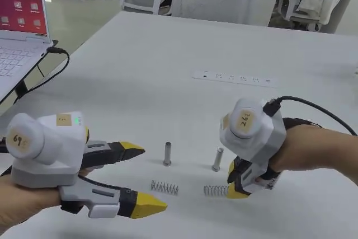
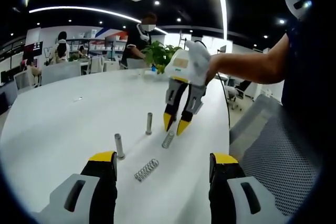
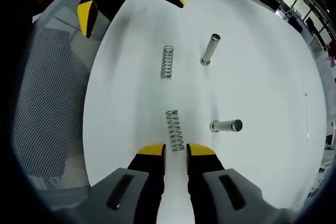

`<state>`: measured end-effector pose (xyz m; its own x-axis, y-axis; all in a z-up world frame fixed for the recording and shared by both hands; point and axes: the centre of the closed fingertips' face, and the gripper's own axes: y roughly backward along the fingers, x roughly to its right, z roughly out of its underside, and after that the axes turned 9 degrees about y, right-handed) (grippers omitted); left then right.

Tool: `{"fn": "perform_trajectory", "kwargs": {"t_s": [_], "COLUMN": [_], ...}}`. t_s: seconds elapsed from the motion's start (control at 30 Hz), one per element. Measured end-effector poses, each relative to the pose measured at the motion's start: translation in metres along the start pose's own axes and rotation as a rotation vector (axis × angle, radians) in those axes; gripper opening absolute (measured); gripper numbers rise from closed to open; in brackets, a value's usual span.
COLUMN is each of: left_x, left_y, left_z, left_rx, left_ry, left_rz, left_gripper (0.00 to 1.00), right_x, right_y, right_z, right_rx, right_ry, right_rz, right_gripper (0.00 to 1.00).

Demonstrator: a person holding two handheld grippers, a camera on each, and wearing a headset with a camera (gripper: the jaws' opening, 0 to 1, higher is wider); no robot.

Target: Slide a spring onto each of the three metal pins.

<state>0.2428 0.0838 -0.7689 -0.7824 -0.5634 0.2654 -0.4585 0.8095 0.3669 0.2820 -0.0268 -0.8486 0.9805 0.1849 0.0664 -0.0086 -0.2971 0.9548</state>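
Left hand-held gripper (image 1: pixel 154 178) spread wide, lower left. Right hand-held gripper (image 3: pixel 177 150) slightly apart, tips straddling near end of one spring (image 3: pixel 174 127) on table (image 1: pixel 168 71).

Left gripper (image 1: pixel 152 178) near left, level, jaws spread wide, pointing right; right gripper (image 1: pixel 235 186) near right, tilted down, jaws narrowly apart; right hand (image 1: pixel 310 148) behind it

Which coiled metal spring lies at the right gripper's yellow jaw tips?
The coiled metal spring ahead of the right gripper; the other spring lies nearer the left gripper.
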Motion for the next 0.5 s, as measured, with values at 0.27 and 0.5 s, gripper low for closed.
{"fn": "perform_trajectory", "kwargs": {"t_s": [0.27, 0.5], "left_x": [0.0012, 0.0013], "left_y": [-0.0001, 0.0007], "left_z": [-0.0002, 0.001], "left_rx": [0.0, -0.003], "left_ry": [0.004, 0.007], "left_rz": [0.003, 0.003], "left_gripper": [0.67, 0.67], "right_x": [0.0021, 0.0022], "right_y": [-0.0052, -0.0089], "right_z": [0.0008, 0.0016], "right_rx": [-0.012, -0.019], "right_ry": [0.015, 0.022], "right_rz": [-0.008, -0.014], "right_gripper": [0.13, 0.12]}}
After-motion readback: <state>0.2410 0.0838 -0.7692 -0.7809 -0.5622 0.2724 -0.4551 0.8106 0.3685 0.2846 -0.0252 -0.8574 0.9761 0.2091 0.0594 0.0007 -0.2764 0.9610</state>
